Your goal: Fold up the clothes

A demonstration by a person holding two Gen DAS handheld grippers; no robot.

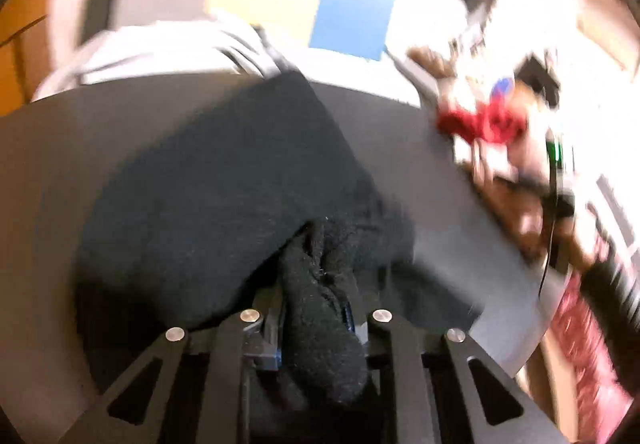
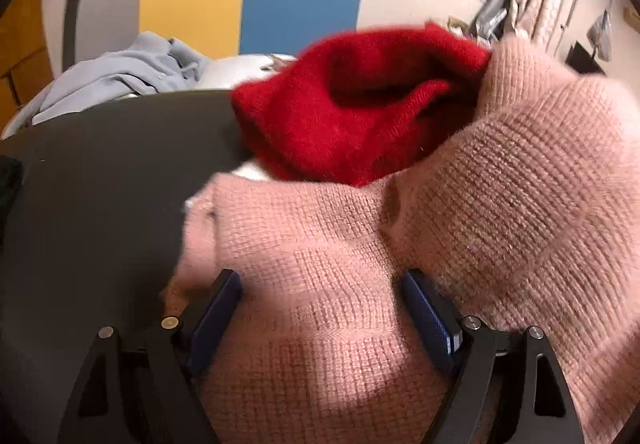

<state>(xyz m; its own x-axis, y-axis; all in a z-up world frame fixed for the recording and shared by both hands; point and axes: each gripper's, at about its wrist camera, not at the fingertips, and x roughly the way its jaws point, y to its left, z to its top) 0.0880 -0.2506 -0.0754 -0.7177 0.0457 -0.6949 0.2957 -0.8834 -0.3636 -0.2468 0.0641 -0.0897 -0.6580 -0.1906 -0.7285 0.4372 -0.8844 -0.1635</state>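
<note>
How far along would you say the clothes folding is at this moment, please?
Nothing shown looks neatly folded yet. In hand: the left gripper is clamped on a bunched black garment lying on the dark table; the right gripper stands open around a pink knit sweater. Left to do: the pink sweater, the red knit piece on it, and a crumpled grey garment behind.

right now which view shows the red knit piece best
The right wrist view: the red knit piece is large and sharp, lying beside the pink sweater. The left wrist view shows it only as a small, blurred red patch.
</note>
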